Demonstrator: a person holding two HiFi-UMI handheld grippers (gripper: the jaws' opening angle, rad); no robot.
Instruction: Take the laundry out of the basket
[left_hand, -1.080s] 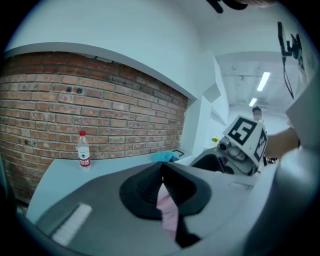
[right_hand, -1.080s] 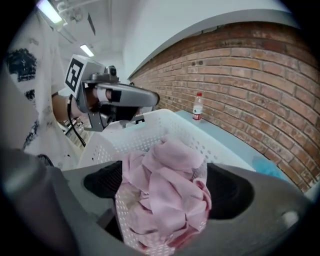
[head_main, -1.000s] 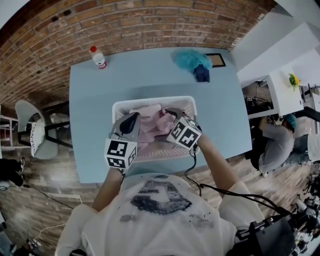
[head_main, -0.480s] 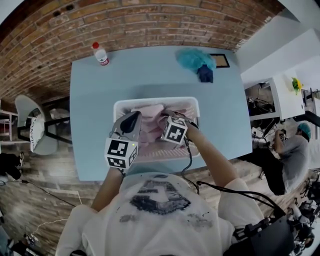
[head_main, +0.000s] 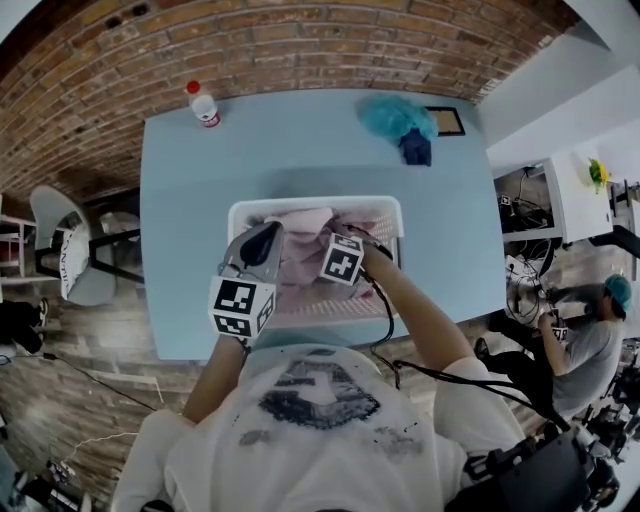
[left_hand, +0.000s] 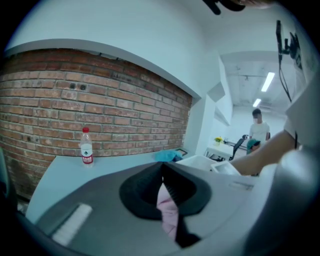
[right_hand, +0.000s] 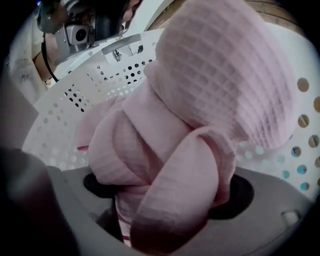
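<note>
Now L gripper (head_main: 268, 238) clamps pink cloth (left_hand: 167, 210); R gripper (right_hand: 165, 197) gapes round pink towel (right_hand: 220, 75) in basket (head_main: 392, 210).

Light-blue worktop (head_main: 180, 200) w/ capped water btl (head_main: 203, 104) upright near far-left corner, dark framed item (head_main: 447, 121) far-right; brick wall (head_main: 300, 50) behind, white chair (head_main: 60, 250) left, seated person (head_main: 590, 340) right.

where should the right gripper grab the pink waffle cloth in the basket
Grip the thick rolled fold of the pink waffle cloth, the bulge lying between the open jaws of the right gripper. Come from above, straight down into the white laundry basket: its perforated walls close off the sides, and that fold stands proud of the rest.
</note>
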